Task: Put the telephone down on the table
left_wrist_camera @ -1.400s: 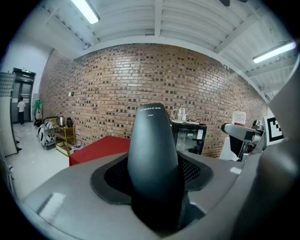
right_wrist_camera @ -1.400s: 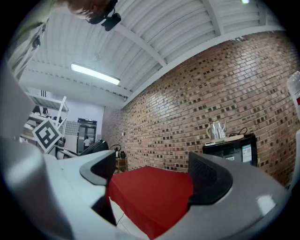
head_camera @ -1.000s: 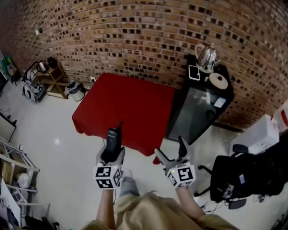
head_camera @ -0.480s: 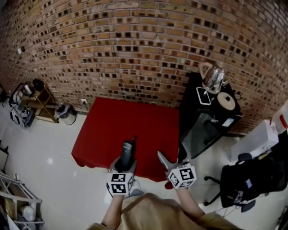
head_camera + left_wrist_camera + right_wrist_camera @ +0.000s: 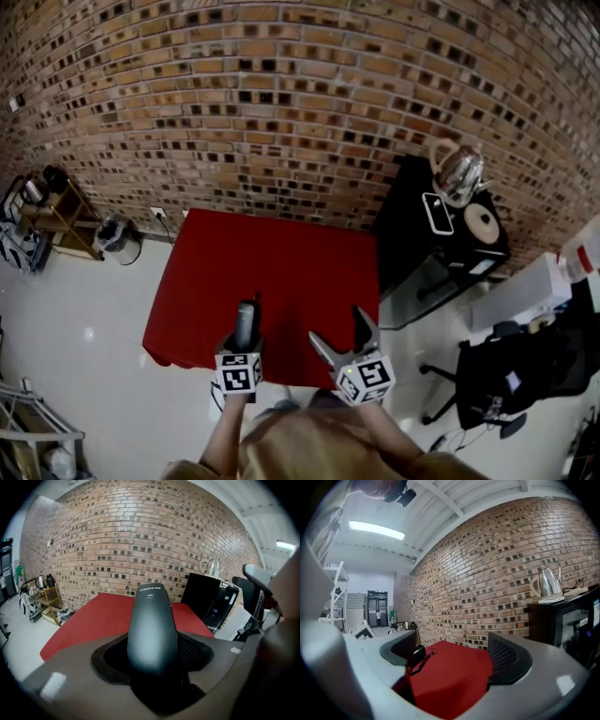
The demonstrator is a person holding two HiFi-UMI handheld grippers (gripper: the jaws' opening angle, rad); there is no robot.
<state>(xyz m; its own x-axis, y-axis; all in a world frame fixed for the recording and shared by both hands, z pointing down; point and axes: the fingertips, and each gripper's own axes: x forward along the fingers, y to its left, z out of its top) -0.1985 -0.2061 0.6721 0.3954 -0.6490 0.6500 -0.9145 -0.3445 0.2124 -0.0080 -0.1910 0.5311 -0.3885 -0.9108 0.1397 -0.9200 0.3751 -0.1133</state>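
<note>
A dark cordless telephone (image 5: 152, 625) stands upright between the jaws of my left gripper (image 5: 152, 651), which is shut on its lower part. In the head view the telephone (image 5: 247, 319) and the left gripper (image 5: 245, 342) hang over the near edge of the red-covered table (image 5: 281, 262). To the right of them my right gripper (image 5: 341, 332) is open with nothing in it, also over the near edge. In the right gripper view the right gripper (image 5: 452, 660) frames the red table (image 5: 457, 674), and the telephone (image 5: 417, 655) shows at its left.
A black cabinet (image 5: 427, 253) stands right of the table and carries a steel kettle (image 5: 459, 173) and a round lid (image 5: 482, 223). A black office chair (image 5: 511, 370) is at the right. A wooden shelf (image 5: 52, 211) stands far left. A brick wall (image 5: 281, 103) runs behind.
The view has come closer to the table. Both grippers have moved forward to its near edge. The left one still holds the telephone, and the right one stays open.
</note>
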